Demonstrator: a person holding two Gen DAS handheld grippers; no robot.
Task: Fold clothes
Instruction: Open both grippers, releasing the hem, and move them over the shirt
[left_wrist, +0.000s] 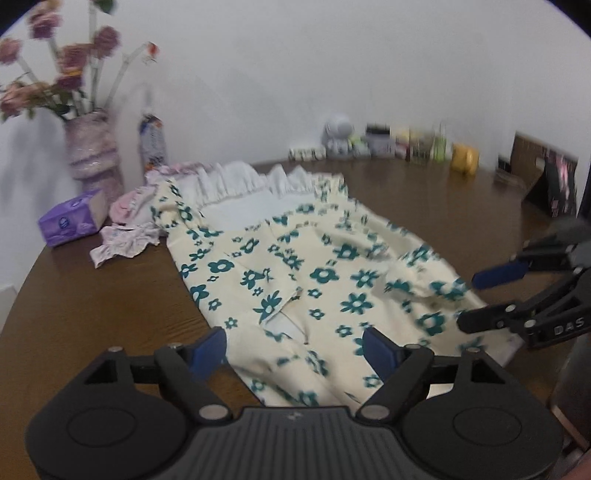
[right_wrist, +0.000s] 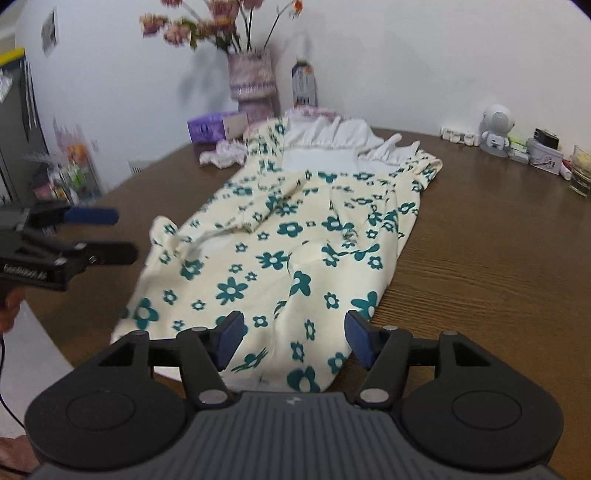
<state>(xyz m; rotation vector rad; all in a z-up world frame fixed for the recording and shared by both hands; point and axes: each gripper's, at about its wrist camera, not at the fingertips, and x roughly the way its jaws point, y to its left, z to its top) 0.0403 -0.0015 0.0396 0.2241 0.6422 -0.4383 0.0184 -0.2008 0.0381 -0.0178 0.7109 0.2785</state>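
Left gripper (left_wrist: 295, 349) hangs open above the floral dress (left_wrist: 295, 266), which lies on the table (left_wrist: 110, 302). From the right wrist, right gripper (right_wrist: 293, 338) is open too (nothing held); I judge one fold finished, next needs a new grasp at the hem.

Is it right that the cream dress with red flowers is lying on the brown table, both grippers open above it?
Not quite: the flowers on the dress are teal green, not red, as the right wrist view shows. It does lie on the brown table, with left gripper and right gripper open above it.

Left claw (left_wrist: 295, 350) jaws spread wide, nothing gripped, right claw (right_wrist: 293, 338) likewise parted, both angled downward
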